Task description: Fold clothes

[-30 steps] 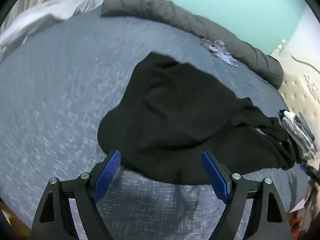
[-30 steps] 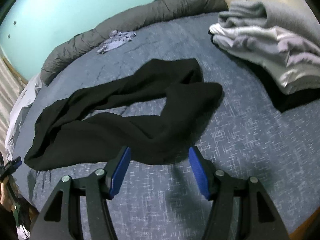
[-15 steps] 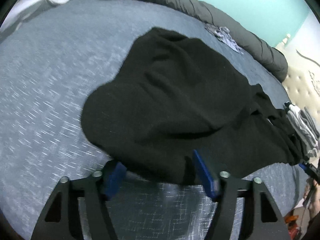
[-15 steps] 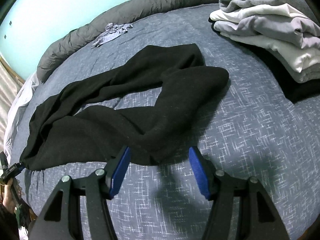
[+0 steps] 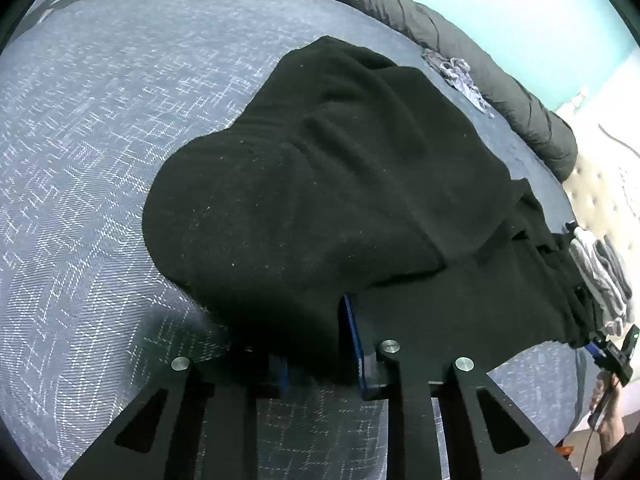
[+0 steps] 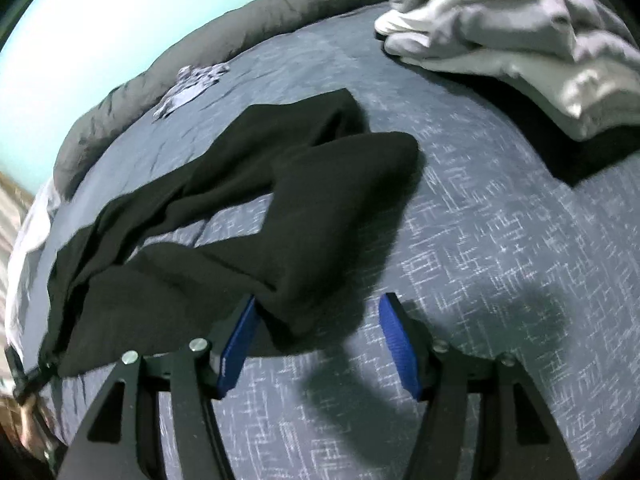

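A black garment (image 5: 320, 200) lies crumpled along the blue-grey patterned bed (image 5: 100, 160). In the left wrist view my left gripper (image 5: 316, 348) has its blue pads (image 5: 352, 340) drawn close on the garment's near rounded edge, and cloth hides the left pad. In the right wrist view the same black garment (image 6: 320, 208) shows two long parts splayed apart. My right gripper (image 6: 318, 300) stands open low over the bed (image 6: 500, 260). The nearest folded end of the garment lies between its fingers, against the left pad (image 6: 240, 340).
A stack of folded grey and white clothes (image 6: 520, 32) sits at the far right, over a dark cloth. A rolled dark grey duvet (image 5: 400, 12) lines the far side below a teal wall. A small crumpled pale cloth (image 6: 192, 84) lies near it. A cream tufted headboard (image 5: 600, 200) stands at the right.
My left gripper moved forward onto the garment's near edge and its fingers closed on the cloth. My right gripper advanced until the garment's fold lay between its open fingers.
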{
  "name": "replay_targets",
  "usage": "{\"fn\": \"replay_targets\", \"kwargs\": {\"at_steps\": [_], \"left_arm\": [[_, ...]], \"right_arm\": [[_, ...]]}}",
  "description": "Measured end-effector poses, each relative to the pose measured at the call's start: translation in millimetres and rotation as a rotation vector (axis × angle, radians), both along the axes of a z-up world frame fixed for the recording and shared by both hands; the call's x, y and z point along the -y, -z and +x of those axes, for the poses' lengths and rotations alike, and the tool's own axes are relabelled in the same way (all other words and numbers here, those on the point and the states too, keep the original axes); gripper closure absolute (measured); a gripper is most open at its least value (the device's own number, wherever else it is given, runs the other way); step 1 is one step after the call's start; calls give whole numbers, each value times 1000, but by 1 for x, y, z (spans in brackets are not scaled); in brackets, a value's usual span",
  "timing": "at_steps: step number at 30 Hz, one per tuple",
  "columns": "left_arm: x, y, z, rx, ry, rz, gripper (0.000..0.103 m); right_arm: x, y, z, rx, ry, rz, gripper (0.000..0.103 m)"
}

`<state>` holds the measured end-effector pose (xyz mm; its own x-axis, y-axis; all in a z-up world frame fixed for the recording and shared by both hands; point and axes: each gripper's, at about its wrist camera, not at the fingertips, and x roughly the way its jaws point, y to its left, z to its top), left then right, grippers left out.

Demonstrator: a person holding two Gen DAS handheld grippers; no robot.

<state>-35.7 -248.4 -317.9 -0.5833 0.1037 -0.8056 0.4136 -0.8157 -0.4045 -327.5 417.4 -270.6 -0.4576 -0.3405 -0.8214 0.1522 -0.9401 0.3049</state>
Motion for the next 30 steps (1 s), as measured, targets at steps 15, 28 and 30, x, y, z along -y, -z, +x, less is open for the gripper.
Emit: {"fn": "replay_targets", "kwargs": {"at_steps": [15,28,30], "left_arm": [[0,-46,2,-94,33,-58,99],[30,-115,26,-191,-18,-43,99],[33,-117,32,-185,-17,-51,99]], "right_arm": [[21,-27,-1,-81,-74,-8,94],[27,-108,-8,10,-156,-25,95],[29,-85,-10,79,-165,-21,94]]}}
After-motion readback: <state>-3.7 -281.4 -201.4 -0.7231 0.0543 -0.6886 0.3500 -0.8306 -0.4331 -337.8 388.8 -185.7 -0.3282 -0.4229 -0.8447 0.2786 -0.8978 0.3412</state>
